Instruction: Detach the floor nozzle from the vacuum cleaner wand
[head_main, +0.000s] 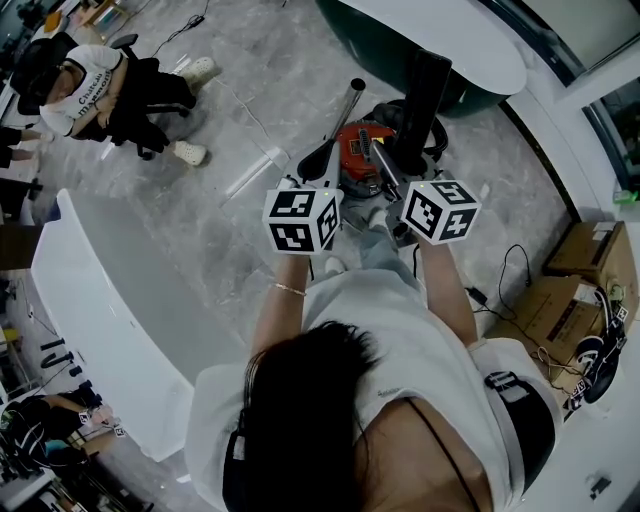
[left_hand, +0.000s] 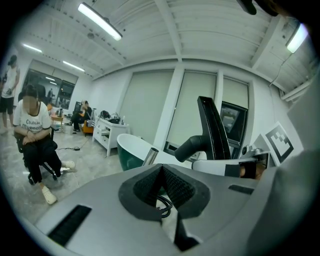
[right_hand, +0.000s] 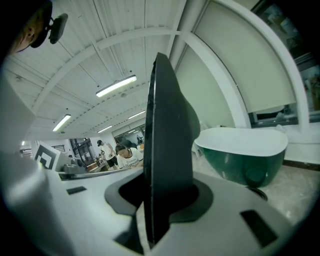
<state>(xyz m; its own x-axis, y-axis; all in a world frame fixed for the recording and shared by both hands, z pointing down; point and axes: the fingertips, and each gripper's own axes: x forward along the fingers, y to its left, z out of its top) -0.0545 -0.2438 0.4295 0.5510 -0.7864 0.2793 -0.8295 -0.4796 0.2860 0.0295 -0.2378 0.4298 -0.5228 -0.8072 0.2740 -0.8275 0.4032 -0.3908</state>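
The black floor nozzle (head_main: 421, 98) stands upright in front of me, and my right gripper (head_main: 408, 186) is shut on it; in the right gripper view its flat black body (right_hand: 167, 150) fills the gap between the jaws of the right gripper (right_hand: 160, 200). The silver wand (head_main: 345, 112) leans to the left of the nozzle, above the red vacuum body (head_main: 360, 148). It looks separate from the nozzle's black elbow (left_hand: 192, 147). My left gripper (head_main: 312, 200) is beside the wand (left_hand: 150, 156). In its own view the left gripper (left_hand: 162, 187) is shut, with nothing between the pads.
A dark-green bathtub with a white rim (head_main: 470, 45) stands just behind the vacuum. A person sits on a chair (head_main: 100, 90) at the far left. A white counter (head_main: 100, 300) runs along my left. Cardboard boxes (head_main: 580, 270) and floor cables (head_main: 510, 270) lie to my right.
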